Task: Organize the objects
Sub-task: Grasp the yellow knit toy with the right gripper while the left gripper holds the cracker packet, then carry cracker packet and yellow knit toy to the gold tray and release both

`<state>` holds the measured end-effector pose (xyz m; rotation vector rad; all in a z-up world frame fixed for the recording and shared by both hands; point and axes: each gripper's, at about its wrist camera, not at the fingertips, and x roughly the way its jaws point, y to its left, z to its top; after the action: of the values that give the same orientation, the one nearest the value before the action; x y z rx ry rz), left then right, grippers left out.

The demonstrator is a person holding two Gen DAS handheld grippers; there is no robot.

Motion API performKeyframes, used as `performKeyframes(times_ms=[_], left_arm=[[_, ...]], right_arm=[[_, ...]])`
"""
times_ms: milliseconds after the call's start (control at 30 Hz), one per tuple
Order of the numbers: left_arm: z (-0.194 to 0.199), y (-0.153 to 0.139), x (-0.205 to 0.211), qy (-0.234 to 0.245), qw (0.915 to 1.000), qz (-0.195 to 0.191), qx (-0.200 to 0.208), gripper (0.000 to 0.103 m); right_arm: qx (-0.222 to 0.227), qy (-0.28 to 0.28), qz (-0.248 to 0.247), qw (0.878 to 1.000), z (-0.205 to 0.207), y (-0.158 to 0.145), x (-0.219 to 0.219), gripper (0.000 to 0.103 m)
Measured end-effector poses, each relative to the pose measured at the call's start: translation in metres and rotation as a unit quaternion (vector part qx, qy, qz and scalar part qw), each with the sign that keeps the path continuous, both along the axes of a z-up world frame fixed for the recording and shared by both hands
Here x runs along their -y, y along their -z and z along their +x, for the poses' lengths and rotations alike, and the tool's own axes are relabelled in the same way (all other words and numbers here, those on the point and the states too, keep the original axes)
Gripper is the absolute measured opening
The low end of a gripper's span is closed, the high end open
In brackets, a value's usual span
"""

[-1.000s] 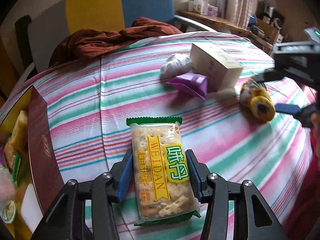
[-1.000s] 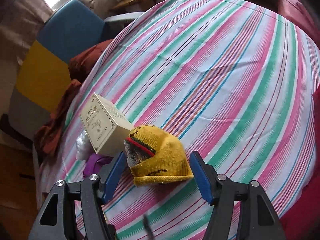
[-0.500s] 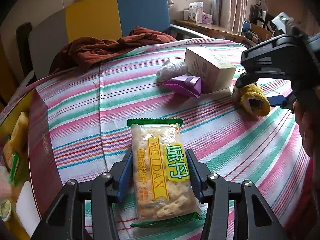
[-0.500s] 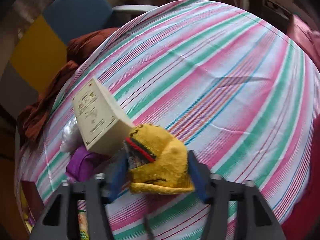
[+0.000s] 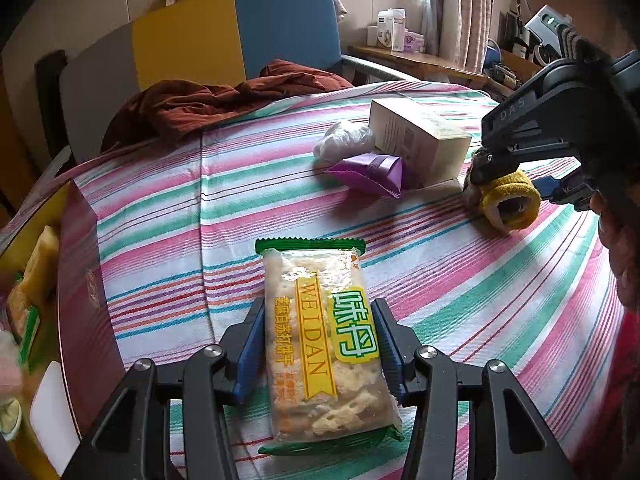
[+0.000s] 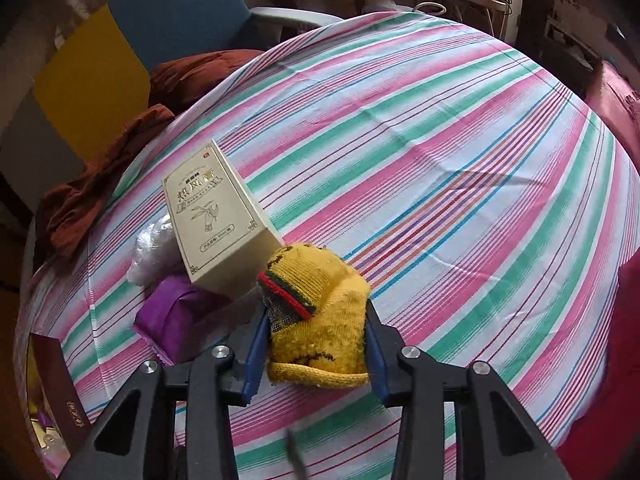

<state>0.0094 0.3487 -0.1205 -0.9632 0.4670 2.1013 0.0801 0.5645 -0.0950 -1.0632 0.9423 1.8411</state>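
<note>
1. Right gripper (image 6: 316, 344) has just been closing, and its fingers now pinch the yellow knit sock (image 6: 320, 316) snugly; the sock sits on the striped counter (image 6: 440, 168), touching the cream box (image 6: 216, 220) at its 10 o'clock.
2. Left gripper (image 5: 320, 354) fingers are clamped on the cracker packet (image 5: 324, 344) (held lengthwise, pointing to 12).
3. I'd lift the sock straight up so the box doesn't get dragged.
4. Both probably go in the red box (image 5: 86, 300) at 9.

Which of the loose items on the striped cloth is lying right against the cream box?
The purple packet: it lies against the cream box at its near side, while the white crumpled bag sits just behind it.
</note>
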Motion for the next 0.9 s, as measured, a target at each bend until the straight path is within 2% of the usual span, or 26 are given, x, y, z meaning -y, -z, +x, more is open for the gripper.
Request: performKeyframes(times_ms=[467, 900], left_arm=[[0.001, 0.000, -0.001, 0.000, 1.0000, -0.001, -0.005, 0.052], [0.000, -0.001, 0.000, 0.001, 1.0000, -0.001, -0.009, 0.050]], right_arm=[[-0.044, -0.002, 0.025, 0.999, 0.009, -0.020, 0.009, 0.041], [-0.135, -0.037, 0.063, 0.988, 0.000, -0.046, 0.020, 0.041]])
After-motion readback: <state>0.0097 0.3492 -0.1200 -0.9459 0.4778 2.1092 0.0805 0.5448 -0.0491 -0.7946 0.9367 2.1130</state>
